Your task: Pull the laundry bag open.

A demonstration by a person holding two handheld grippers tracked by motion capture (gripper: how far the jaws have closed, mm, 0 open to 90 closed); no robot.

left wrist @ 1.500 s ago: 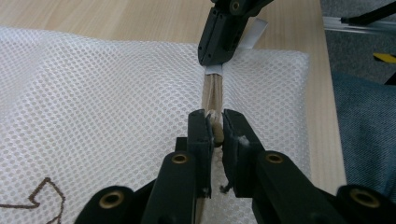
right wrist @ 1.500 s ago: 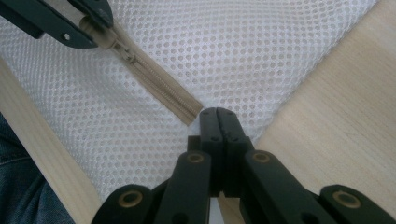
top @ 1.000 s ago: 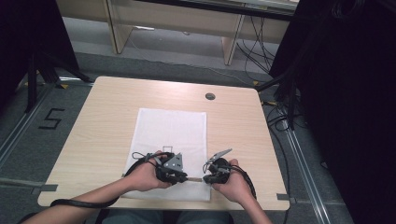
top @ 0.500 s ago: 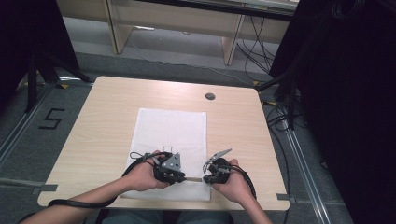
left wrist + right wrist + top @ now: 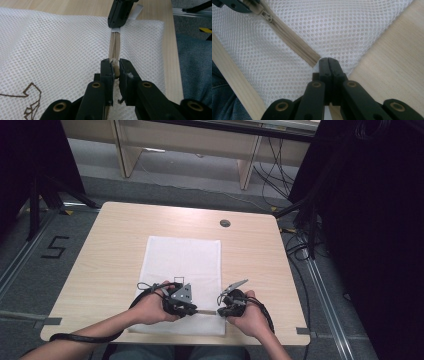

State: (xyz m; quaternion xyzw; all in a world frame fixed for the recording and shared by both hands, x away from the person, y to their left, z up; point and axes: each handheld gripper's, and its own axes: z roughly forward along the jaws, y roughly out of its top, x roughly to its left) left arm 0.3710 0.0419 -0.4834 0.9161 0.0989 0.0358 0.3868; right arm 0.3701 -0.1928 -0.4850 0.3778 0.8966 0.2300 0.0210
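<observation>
Gripping the beige zipper pull [image 5: 115,70], the left gripper [image 5: 114,67] is seen with its fingers [image 5: 106,71] clamped on that small tab, which is pinched between the two pads. The zipper [image 5: 114,46] is observed running straight away from these fingers across the white mesh bag [image 5: 57,42] toward the right gripper, seen farther off at the top of the left gripper view. The right gripper [image 5: 329,65] is noted with its fingers [image 5: 323,67] pressed fully together at the end of the zipper [image 5: 294,42], on the edge of the mesh bag [image 5: 332,22]; whether fabric is caught between them cannot be told.

From the high view, the left gripper [image 5: 192,309] and the right gripper [image 5: 220,311] are recorded facing each other, close together, over the near edge of the mesh bag [image 5: 182,257]. The bag is laid flat on the light wooden table [image 5: 110,250], near its middle and reaching to the person's side. Each gripper is held in a hand, with forearms entering from the bottom. A brown printed figure [image 5: 31,101] is noted on the bag beside the left gripper.
</observation>
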